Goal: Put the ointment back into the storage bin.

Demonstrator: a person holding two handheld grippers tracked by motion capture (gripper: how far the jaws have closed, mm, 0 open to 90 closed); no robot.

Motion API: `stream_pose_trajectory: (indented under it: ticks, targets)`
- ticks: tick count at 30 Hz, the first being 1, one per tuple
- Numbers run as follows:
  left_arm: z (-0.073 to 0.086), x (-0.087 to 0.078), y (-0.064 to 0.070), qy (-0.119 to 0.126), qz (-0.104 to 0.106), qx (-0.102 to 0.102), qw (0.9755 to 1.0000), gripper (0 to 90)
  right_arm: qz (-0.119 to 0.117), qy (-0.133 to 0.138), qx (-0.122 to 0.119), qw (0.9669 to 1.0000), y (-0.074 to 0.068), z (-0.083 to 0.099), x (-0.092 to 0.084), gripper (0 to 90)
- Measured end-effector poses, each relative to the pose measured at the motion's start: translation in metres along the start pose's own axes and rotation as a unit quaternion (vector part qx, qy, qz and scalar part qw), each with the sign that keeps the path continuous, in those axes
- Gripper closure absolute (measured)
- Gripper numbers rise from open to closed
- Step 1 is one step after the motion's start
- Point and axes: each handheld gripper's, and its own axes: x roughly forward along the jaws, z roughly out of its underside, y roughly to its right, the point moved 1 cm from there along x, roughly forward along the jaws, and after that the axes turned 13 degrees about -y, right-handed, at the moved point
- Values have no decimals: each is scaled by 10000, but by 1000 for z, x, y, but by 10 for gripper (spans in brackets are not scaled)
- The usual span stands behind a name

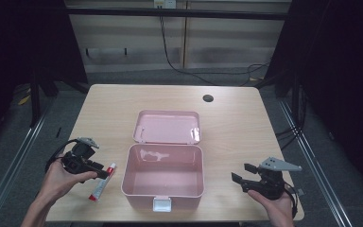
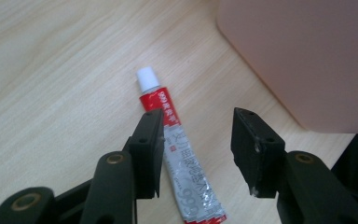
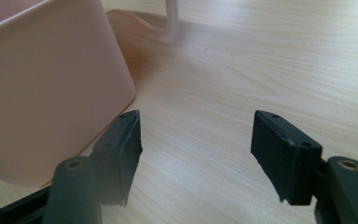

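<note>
Left gripper view: my left gripper (image 2: 196,151), fingers released, straddles the tube (image 2: 179,158) lying lengthwise beside the box (image 2: 307,60); right gripper (image 3: 196,158) also released, farther off.

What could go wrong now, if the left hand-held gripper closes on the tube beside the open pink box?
1. The left hand-held gripper stands open over the tube, but the tube lies under one jaw, not centred. Closing may push it away.
2. The tube lies flat on the table; the jaws might scrape the wood or squeeze the soft body.
3. The pink box stands close, so a lift could bump its wall.
</note>
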Motion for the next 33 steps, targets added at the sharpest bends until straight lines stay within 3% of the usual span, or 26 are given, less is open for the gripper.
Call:
stream_pose_trajectory:
  ticks: [11,18,23,26,28,31,33]
  targets:
    - [1,12,-4,-344,-72,12,9994,570,-34,-4,11,10000,0,0,0,332]
    - [0,20,-6,-404,-4,-49,9992,576,-43,-13,1,10000,0,0,0,329]
    - [-1,23,-7,-487,-86,-106,9987,573,-88,-43,-5,10000,0,0,0,325]
    - [-2,27,-6,-520,-18,-118,9986,594,-103,-33,-18,9999,-1,0,0,325]
    - [-2,30,-8,-601,-83,-128,9981,600,-106,-31,-16,9999,-1,0,0,324]
    - [0,32,-12,-599,28,-154,9981,633,-117,-32,-26,9999,-1,0,0,324]
    - [1,32,-13,-720,22,-96,9974,639,-119,-33,-25,9999,-1,0,1,323]
